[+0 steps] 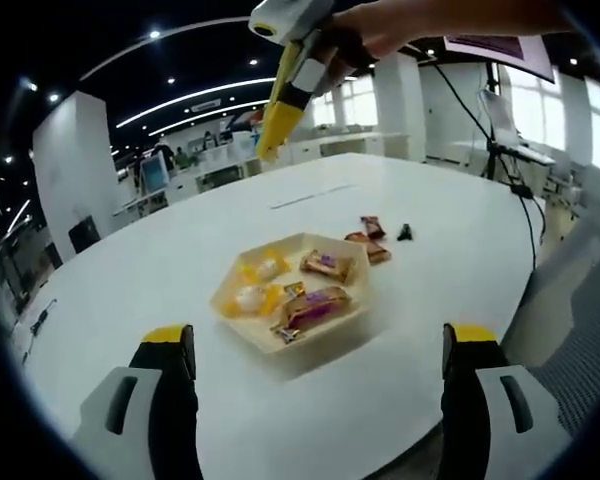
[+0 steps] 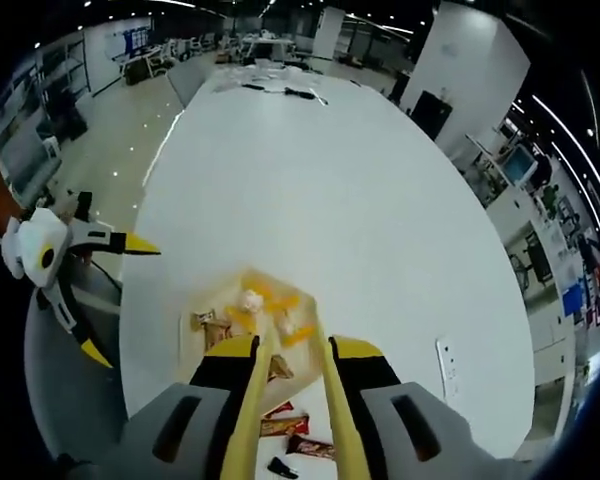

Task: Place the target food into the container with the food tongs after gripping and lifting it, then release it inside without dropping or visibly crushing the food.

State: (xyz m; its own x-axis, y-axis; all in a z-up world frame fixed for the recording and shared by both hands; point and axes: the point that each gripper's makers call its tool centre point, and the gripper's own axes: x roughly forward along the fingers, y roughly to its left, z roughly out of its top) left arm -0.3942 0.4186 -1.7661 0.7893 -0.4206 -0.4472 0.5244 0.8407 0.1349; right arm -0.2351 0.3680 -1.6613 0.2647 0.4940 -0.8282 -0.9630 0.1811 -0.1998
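Note:
A pale hexagonal container [image 1: 325,331] sits on the white table [image 1: 430,210], holding yellow-wrapped sweets [image 1: 257,282] and purple-brown wrapped bars [image 1: 318,303]. My left gripper [image 1: 315,345] stands open before it, with nothing between the jaws. High above the table, my right gripper [image 1: 305,55] is shut on yellow food tongs [image 1: 278,110] that point down. In the right gripper view the tongs [image 2: 252,400] run from my right gripper [image 2: 295,350] toward the container [image 2: 215,287], tips apart and holding nothing. The left gripper [image 2: 118,298] shows at the left edge.
Loose wrapped snacks [image 1: 372,240] and a small black object [image 1: 405,232] lie on the table just beyond the container; they also appear as snacks [image 2: 285,425] below it. A grey mesh chair [image 1: 570,330] stands at the table's edge. A laptop on a stand [image 1: 505,120] is behind.

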